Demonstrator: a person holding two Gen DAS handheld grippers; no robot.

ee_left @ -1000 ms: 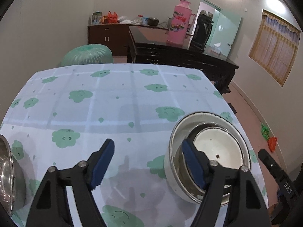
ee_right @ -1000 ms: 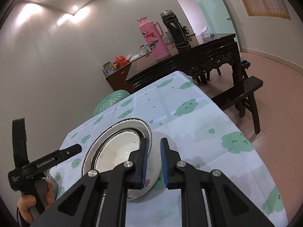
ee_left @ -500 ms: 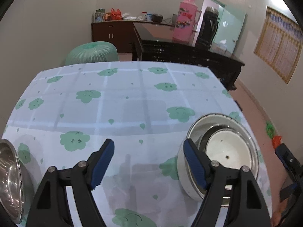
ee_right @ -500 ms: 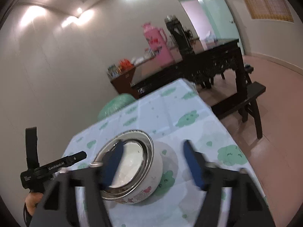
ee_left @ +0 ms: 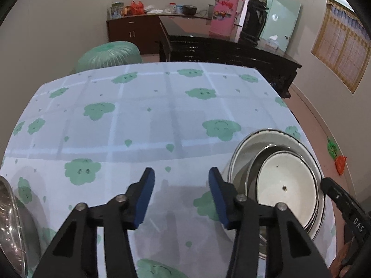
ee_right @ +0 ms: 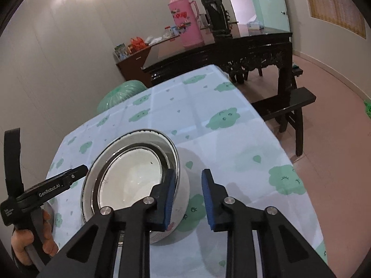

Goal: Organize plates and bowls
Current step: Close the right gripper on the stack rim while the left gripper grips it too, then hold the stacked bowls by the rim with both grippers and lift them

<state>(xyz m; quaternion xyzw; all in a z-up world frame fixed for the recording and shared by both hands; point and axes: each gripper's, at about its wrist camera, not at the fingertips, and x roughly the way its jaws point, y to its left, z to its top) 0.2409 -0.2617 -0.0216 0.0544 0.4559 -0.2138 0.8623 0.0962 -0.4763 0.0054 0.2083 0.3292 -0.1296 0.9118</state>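
Observation:
On the cloud-print tablecloth [ee_left: 162, 120] stands a nest of bowls: a white enamel bowl [ee_left: 241, 153] holds a steel bowl [ee_left: 252, 173], and a smaller white bowl [ee_left: 287, 185] lies inside that. My left gripper [ee_left: 180, 171] hovers left of the nest, its jaws closing with only cloth between them. In the right wrist view the same nest [ee_right: 132, 176] sits left of my right gripper [ee_right: 188, 172]. Its jaws are closing beside the enamel wall [ee_right: 183, 185], and the pads press on nothing. A second steel bowl [ee_left: 9, 227] shows at the far left edge.
A hand [ee_right: 25, 243] holds the left gripper's handle at the lower left. Beyond the table are a green bag [ee_left: 109, 55], a dark carved table with a pink thermos [ee_left: 226, 20] and a black flask [ee_left: 255, 18], and a bench [ee_right: 285, 106]. The table's right edge runs close to the nest.
The right jaws went from nearly shut at the bowl's rim to wide apart, then narrowed again. The left jaws narrowed and that gripper drifted left of the nest.

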